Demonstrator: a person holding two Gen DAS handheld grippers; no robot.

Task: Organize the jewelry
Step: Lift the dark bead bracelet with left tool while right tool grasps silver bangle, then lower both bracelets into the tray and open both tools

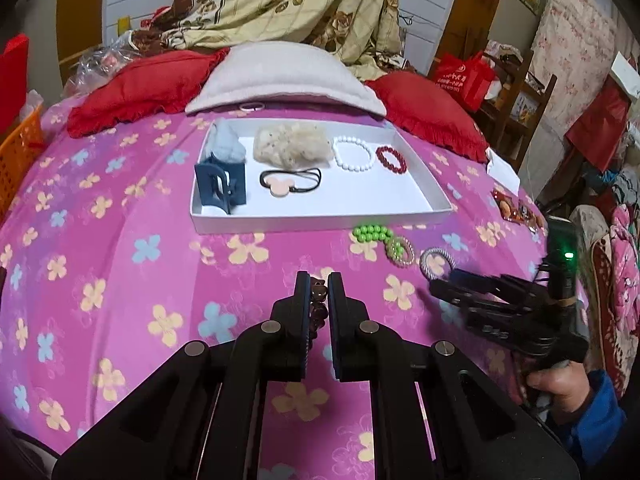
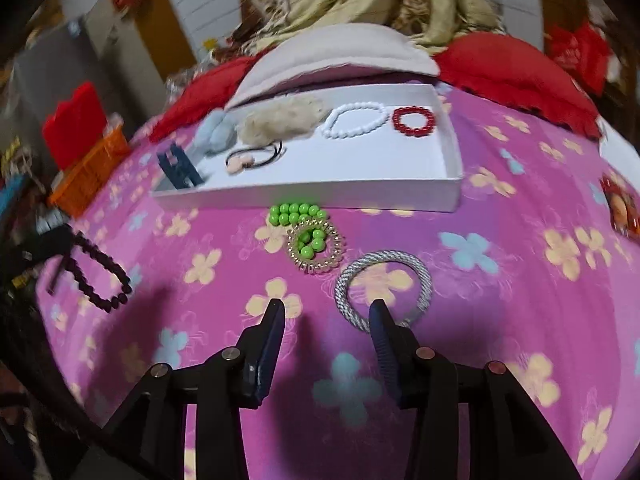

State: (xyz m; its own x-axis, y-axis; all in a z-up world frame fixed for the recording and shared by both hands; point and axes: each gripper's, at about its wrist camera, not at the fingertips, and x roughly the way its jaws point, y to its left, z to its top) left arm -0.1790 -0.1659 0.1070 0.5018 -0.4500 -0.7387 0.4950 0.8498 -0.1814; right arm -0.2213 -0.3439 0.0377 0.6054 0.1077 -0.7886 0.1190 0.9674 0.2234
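Left hand-held gripper (image 1: 319, 280): I have it clenched on a dark beaded bracelet (image 2: 100, 272), the beads pinched between the pads and lifted clear of the bedspread (image 1: 120, 280).
Right hand-held gripper (image 2: 327, 306): my jaws stand partly apart with nothing between them; they hang just over the bedspread, the right fingertip (image 2: 378, 308) in front of the near edge of the silver twisted ring (image 2: 384, 288). Whether it touches, I cannot tell.
Hand (image 1: 560, 384): it grips the right tool's handle, a blue sleeve behind it.
White tray (image 1: 320, 222): it lies on the bed and holds a white bead bracelet (image 1: 354, 154), a red bead bracelet (image 1: 391, 159), a black hair tie with a pink charm (image 1: 290, 184), a blue hair claw (image 1: 220, 190) and two fluffy pieces.
Loose items: a green bead bracelet (image 2: 298, 214) lies just before the tray, overlapping a clear coil hair tie (image 2: 316, 246); the silver ring is beside them.
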